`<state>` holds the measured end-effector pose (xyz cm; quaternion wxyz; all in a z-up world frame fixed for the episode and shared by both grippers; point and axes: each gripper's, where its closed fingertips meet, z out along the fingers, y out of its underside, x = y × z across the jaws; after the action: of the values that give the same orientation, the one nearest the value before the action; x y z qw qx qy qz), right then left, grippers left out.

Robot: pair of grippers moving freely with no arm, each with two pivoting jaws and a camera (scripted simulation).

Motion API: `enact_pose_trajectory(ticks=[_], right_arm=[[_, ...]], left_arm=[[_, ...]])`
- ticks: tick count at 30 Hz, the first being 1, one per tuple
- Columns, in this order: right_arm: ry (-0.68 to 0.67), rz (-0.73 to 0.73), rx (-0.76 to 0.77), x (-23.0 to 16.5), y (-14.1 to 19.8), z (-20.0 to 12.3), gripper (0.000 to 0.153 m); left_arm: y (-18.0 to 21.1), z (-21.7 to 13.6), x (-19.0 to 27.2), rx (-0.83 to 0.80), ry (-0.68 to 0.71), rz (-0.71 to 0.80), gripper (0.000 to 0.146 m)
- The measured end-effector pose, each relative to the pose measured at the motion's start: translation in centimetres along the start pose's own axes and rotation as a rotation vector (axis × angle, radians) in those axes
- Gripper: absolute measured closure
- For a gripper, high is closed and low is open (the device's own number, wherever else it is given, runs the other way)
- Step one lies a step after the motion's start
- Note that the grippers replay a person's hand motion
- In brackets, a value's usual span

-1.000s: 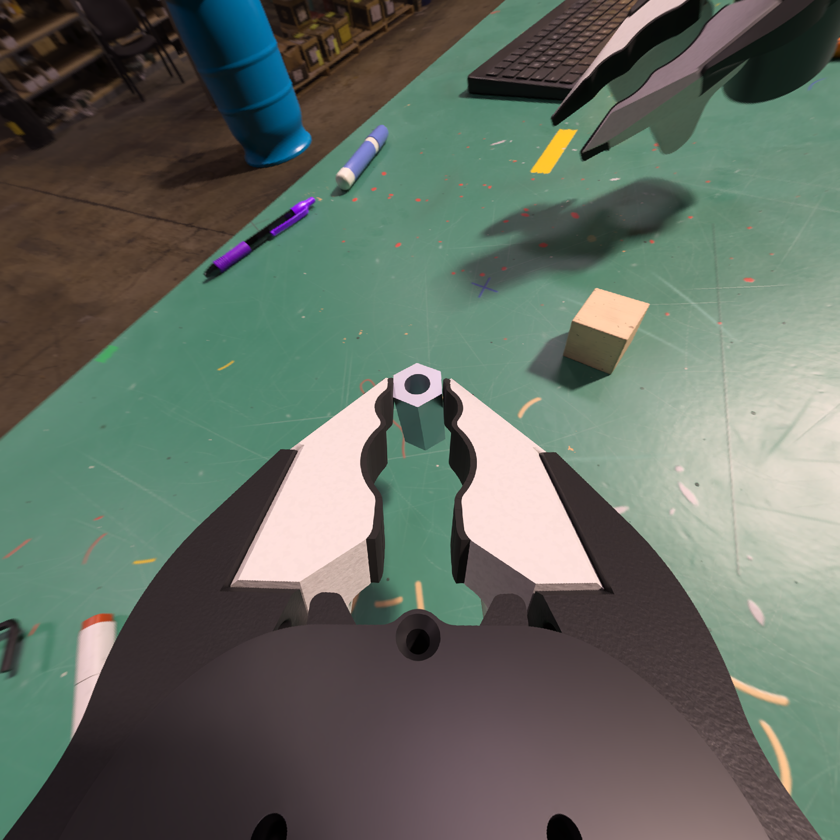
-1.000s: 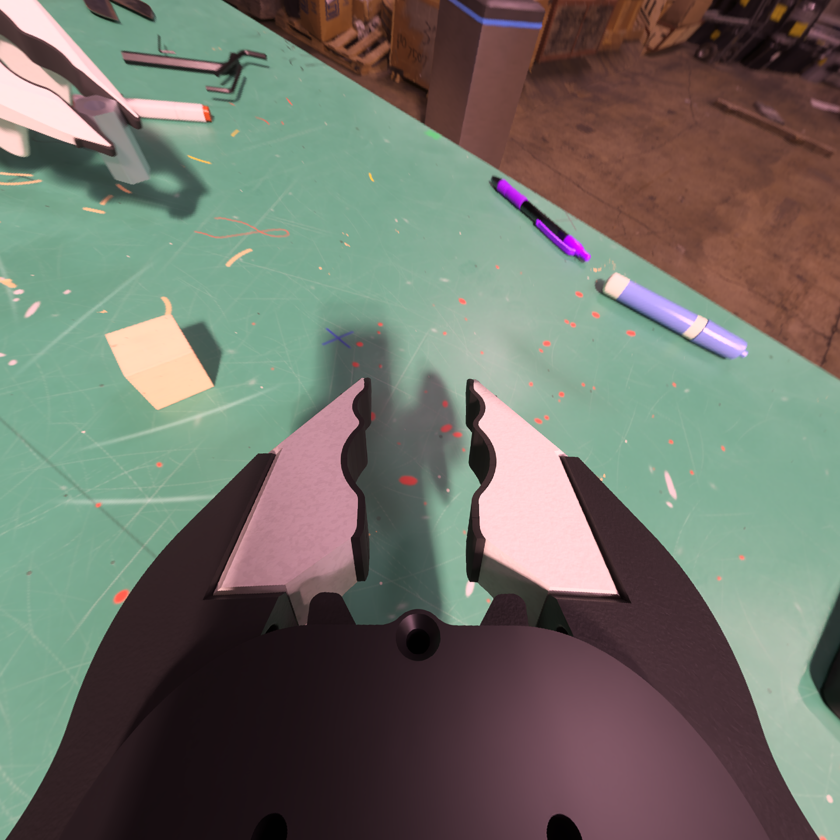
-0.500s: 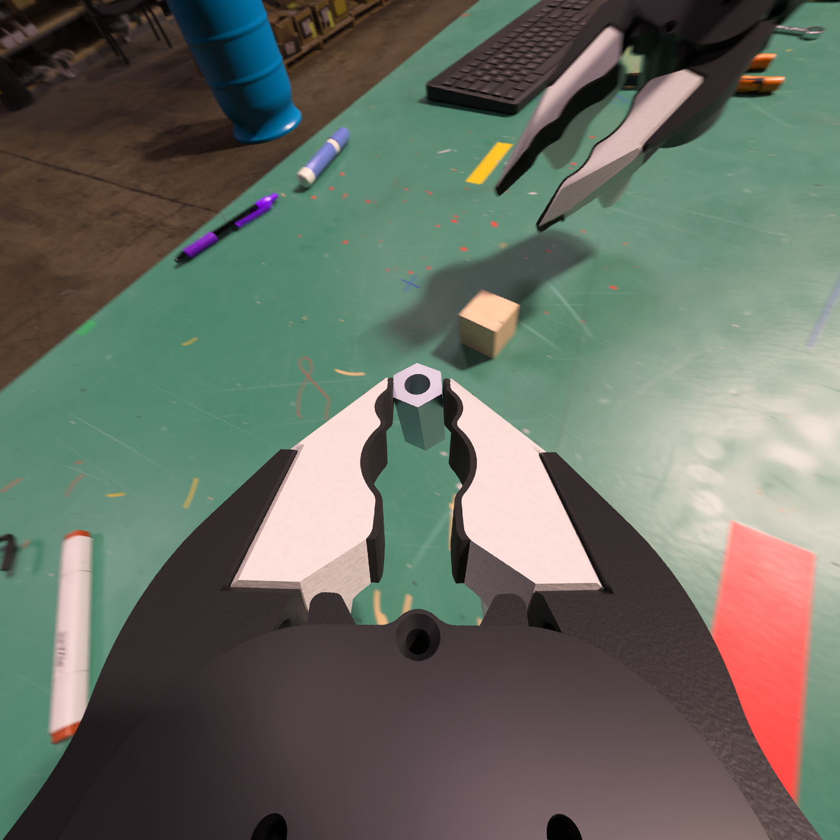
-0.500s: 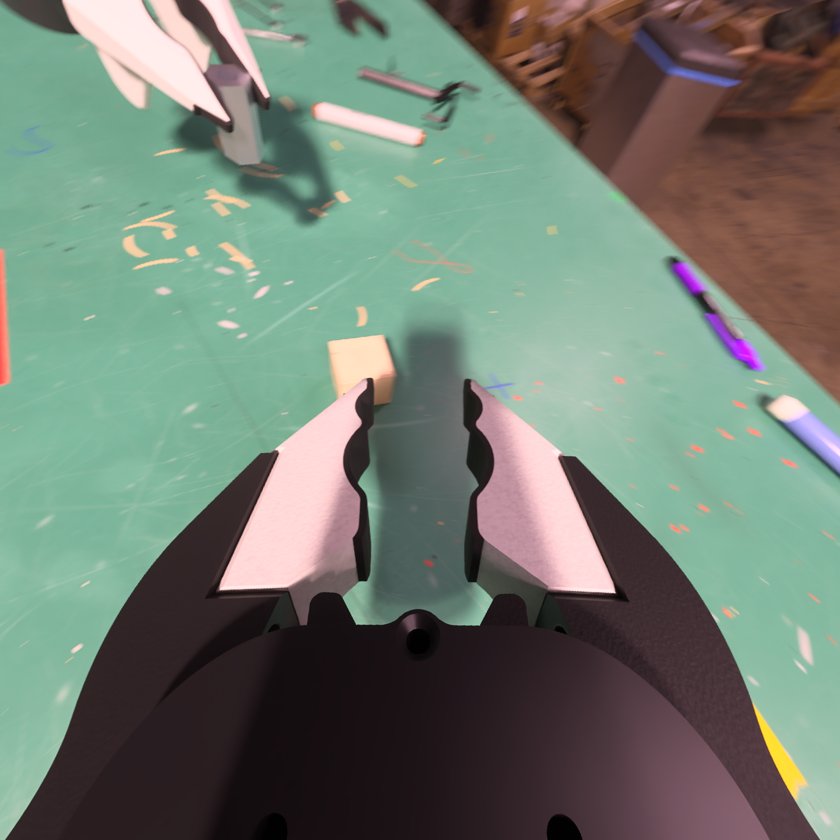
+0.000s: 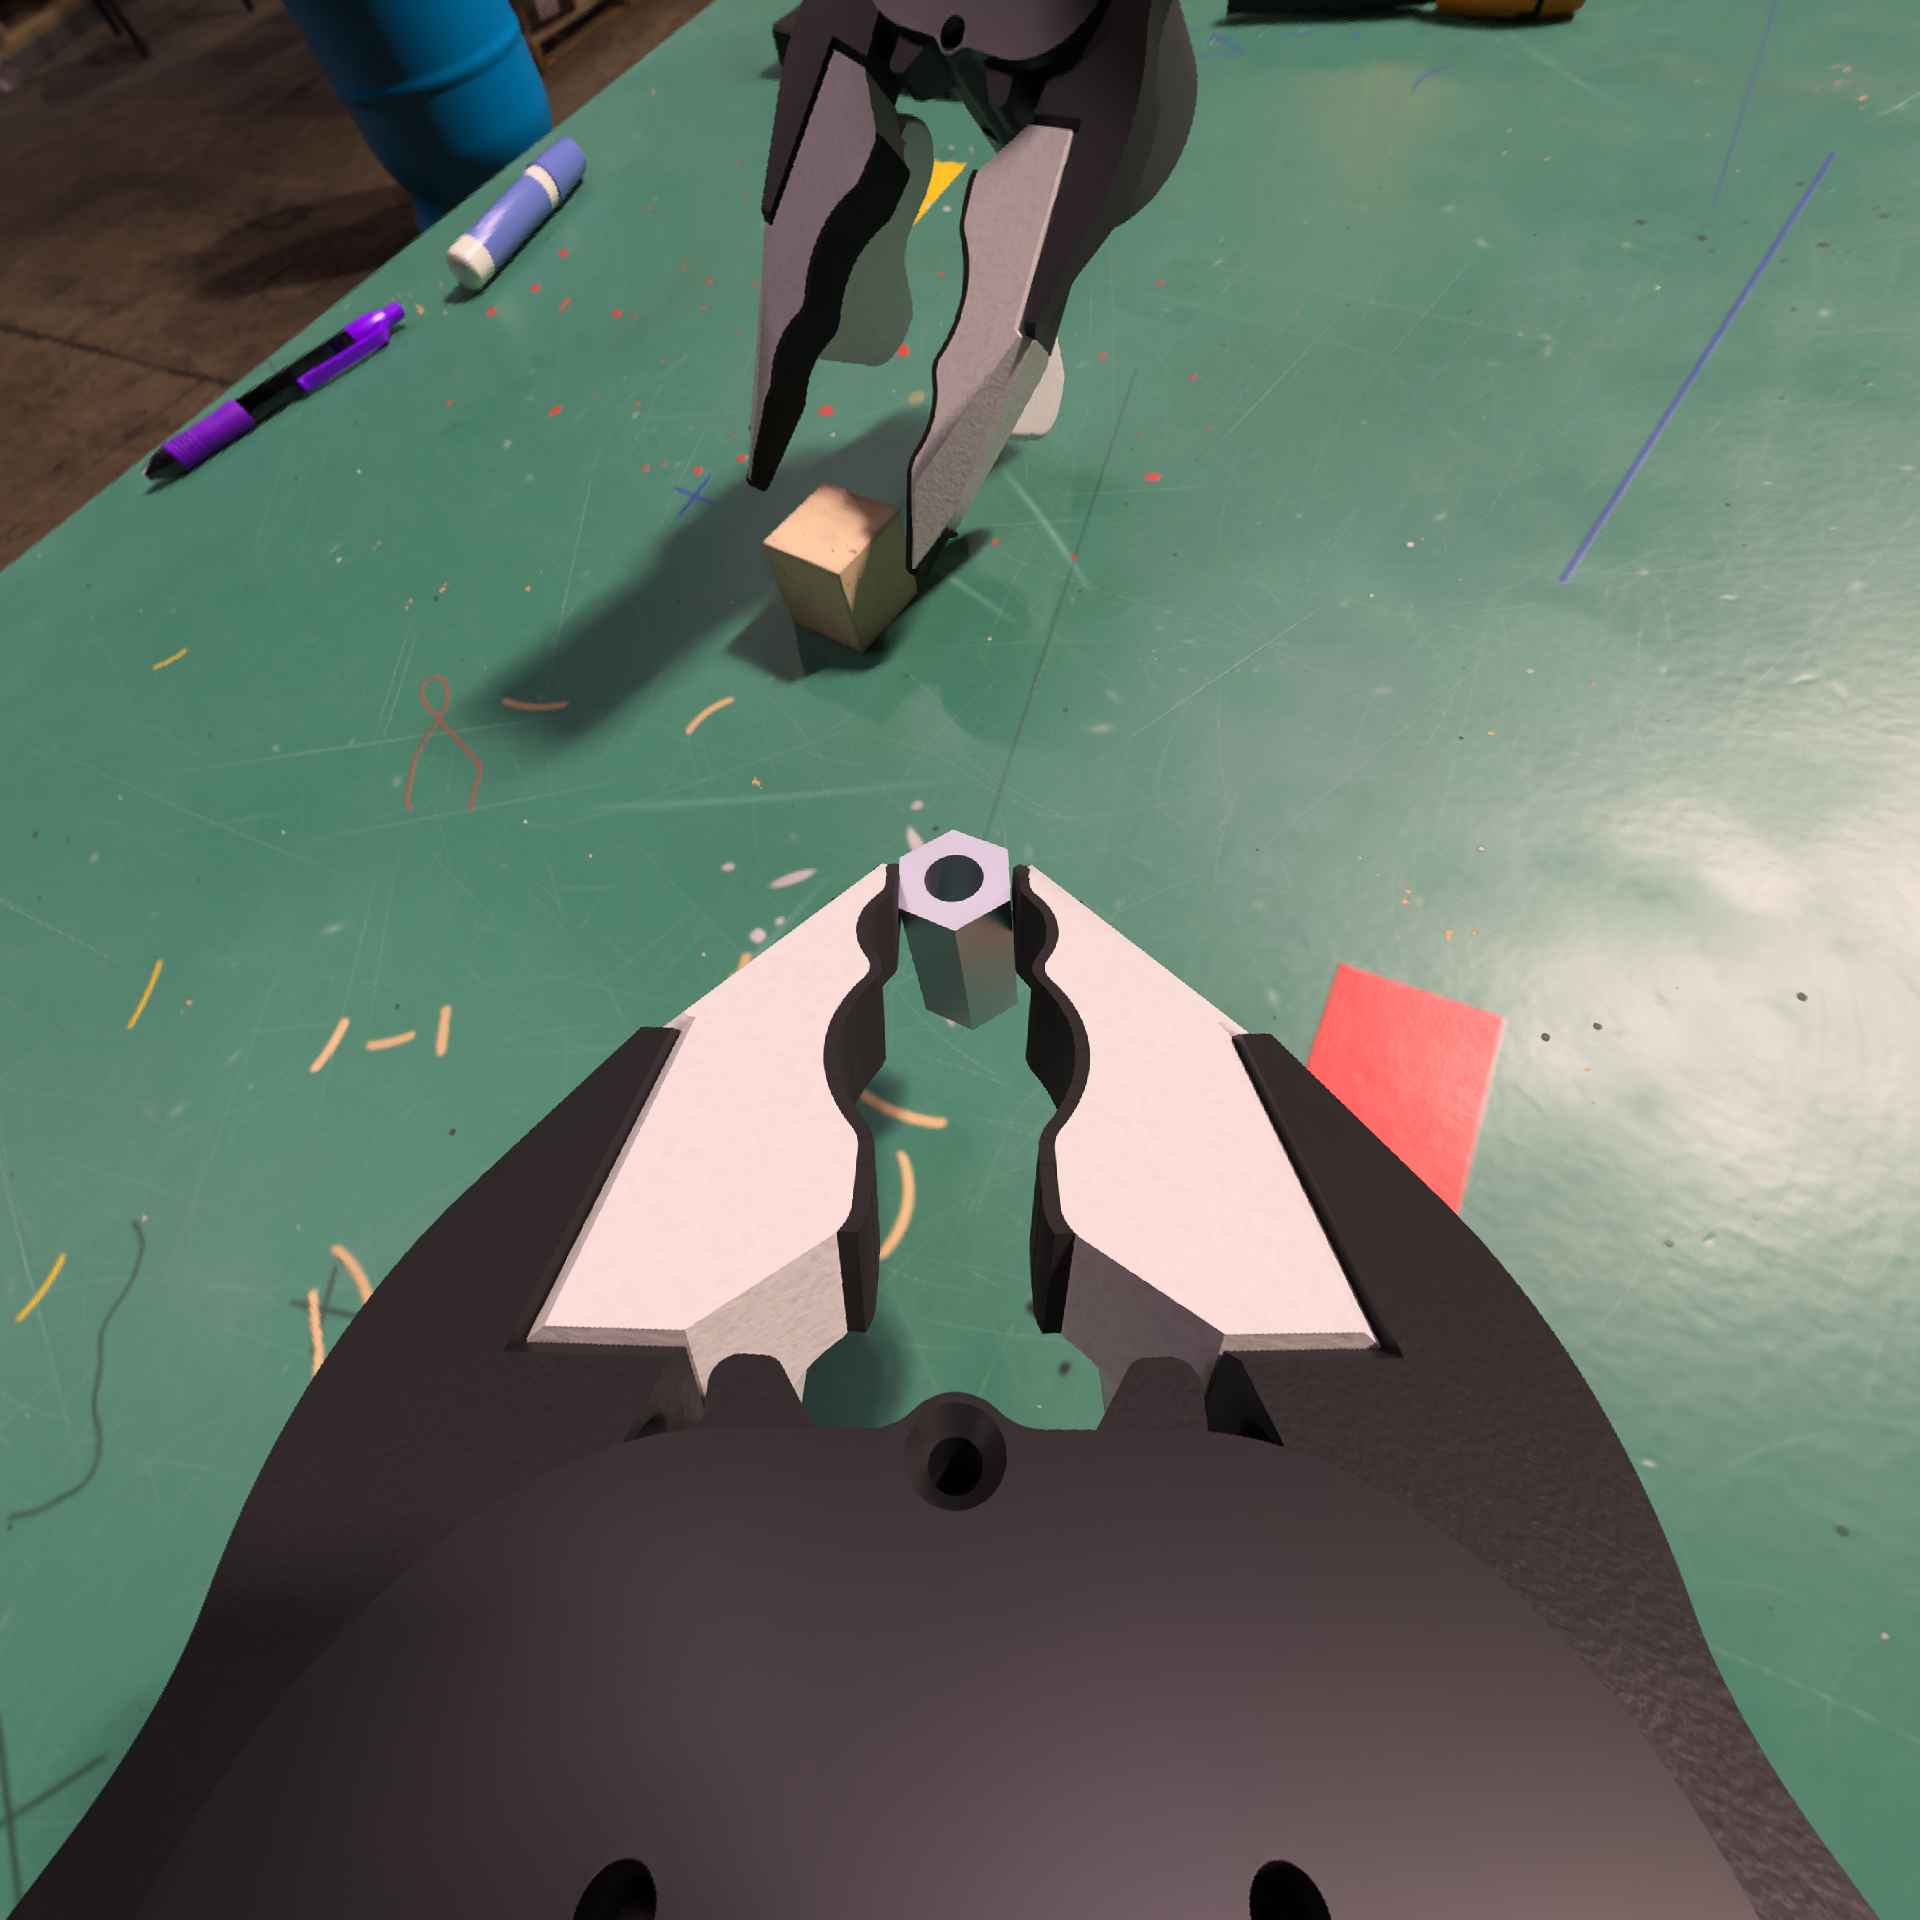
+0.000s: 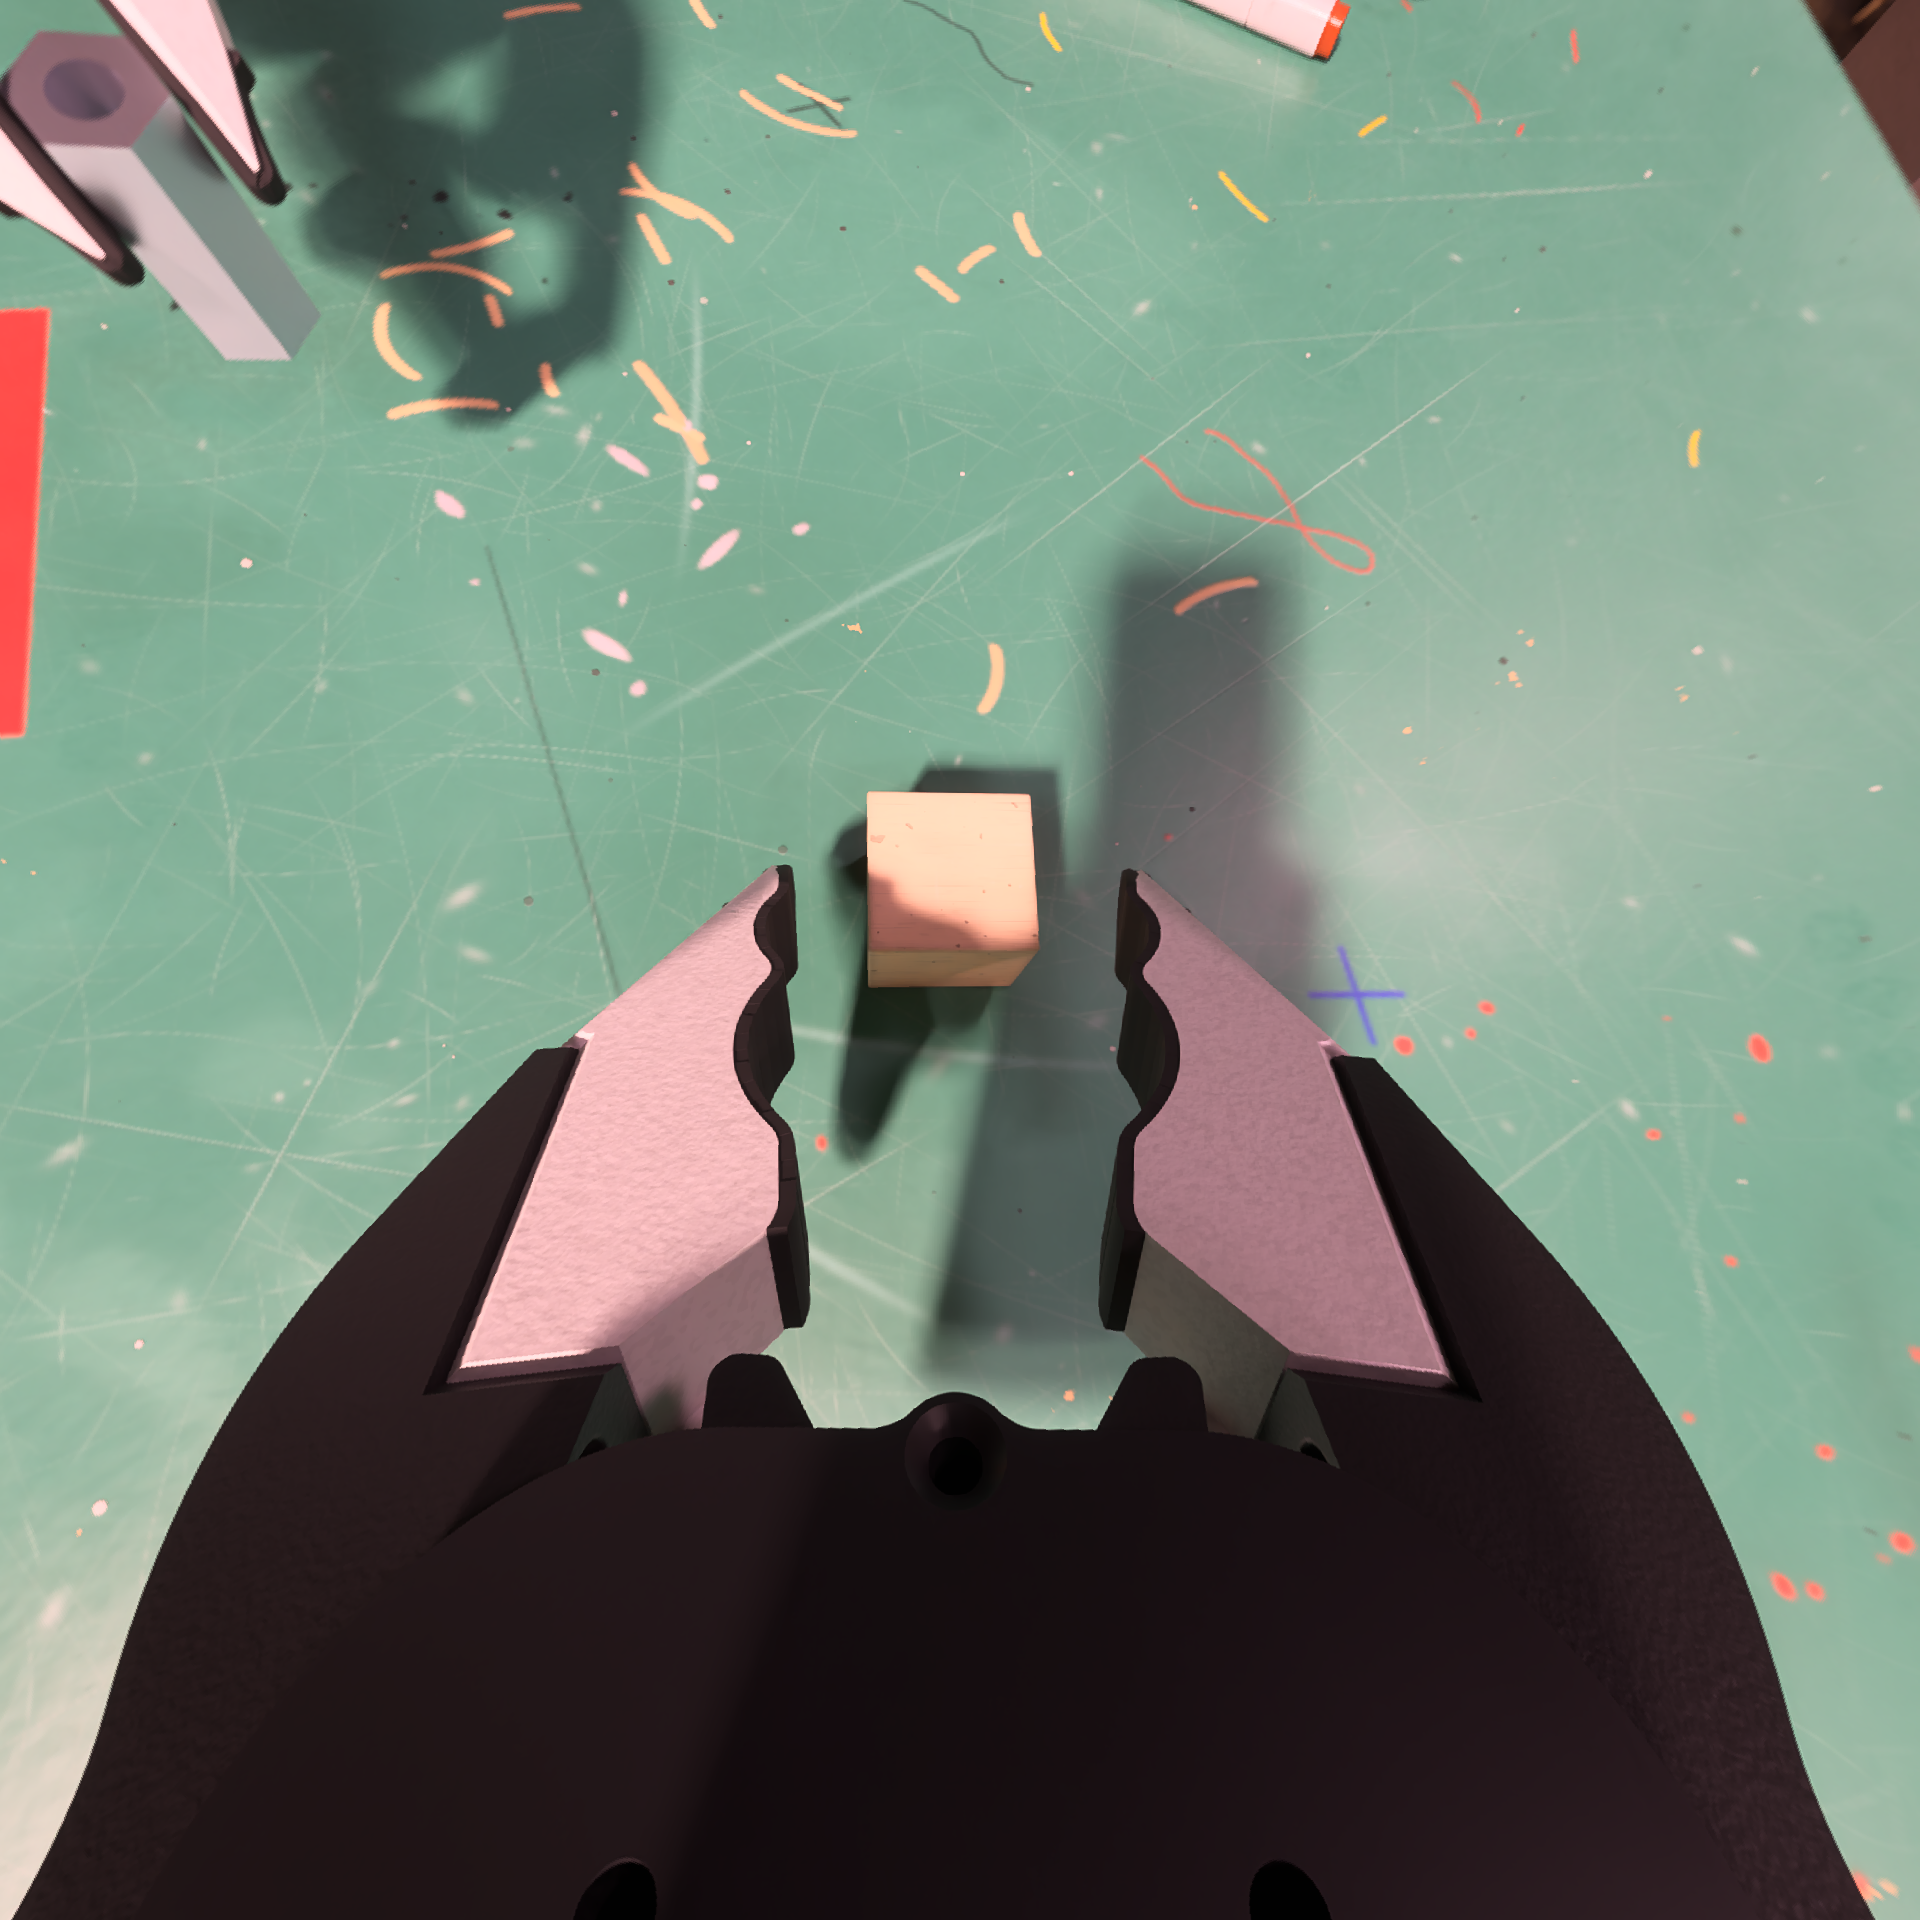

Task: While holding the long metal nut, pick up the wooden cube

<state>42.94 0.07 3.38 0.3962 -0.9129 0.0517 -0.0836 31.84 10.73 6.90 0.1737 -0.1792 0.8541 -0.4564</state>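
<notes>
My left gripper [image 5: 954,883] is shut on the long metal nut [image 5: 958,935], a grey hexagonal bar held upright above the green table; both also show at the top left of the right wrist view, the nut [image 6: 156,197] between white fingers. The wooden cube [image 6: 951,888] rests on the table. My right gripper [image 6: 954,883] is open and points down at the cube, one fingertip on each side, with gaps to both. In the left wrist view the right gripper [image 5: 836,520] hangs over the cube [image 5: 836,566], its fingertips at the cube's top edges.
The green table [image 5: 1455,520] is scratched and flecked with paint. A purple pen [image 5: 275,390] and a blue marker [image 5: 516,213] lie near its left edge, beside a blue barrel [image 5: 436,83]. A red patch [image 5: 1403,1070] lies right of my left gripper. A white marker [image 6: 1273,19] lies at the far edge.
My right gripper has moved over the cube, tilted downward and opened wider; the cube now lies between its fingertips. My left gripper has drawn back with the nut still in it.
</notes>
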Motion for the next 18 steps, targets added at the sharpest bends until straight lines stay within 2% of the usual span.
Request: enact_pose_trajectory(ticks=[2, 5, 10, 15, 18], right_arm=[[-0.022, 0.028, 0.003, -0.2, 0.3, 0.4, 0.094], [-0.042, 0.04, 0.011, -0.3, 0.6, 0.7, 0.1], [-0.036, 0.0, 0.005, -0.3, 0.9, 1.3, 0.104], [-0.037, -0.022, -0.005, -0.2, 1.0, 1.7, 0.116], [-0.055, 0.004, -0.014, -0.3, 1.1, 1.5, 0.116]], left_arm=[[0.0, 0.1, 0.4, -0.002, -0.002, -0.017, 0.125], [-0.9, 0.2, 1.5, 0.048, 0.069, -0.045, 0.125], [-2.7, 0.6, 1.9, 0.132, 0.134, 0.01, 0.125], [-3.3, 1.0, 1.2, 0.183, 0.203, -0.042, 0.125], [-3.1, 1.3, 0.0, 0.198, 0.189, -0.064, 0.125]])
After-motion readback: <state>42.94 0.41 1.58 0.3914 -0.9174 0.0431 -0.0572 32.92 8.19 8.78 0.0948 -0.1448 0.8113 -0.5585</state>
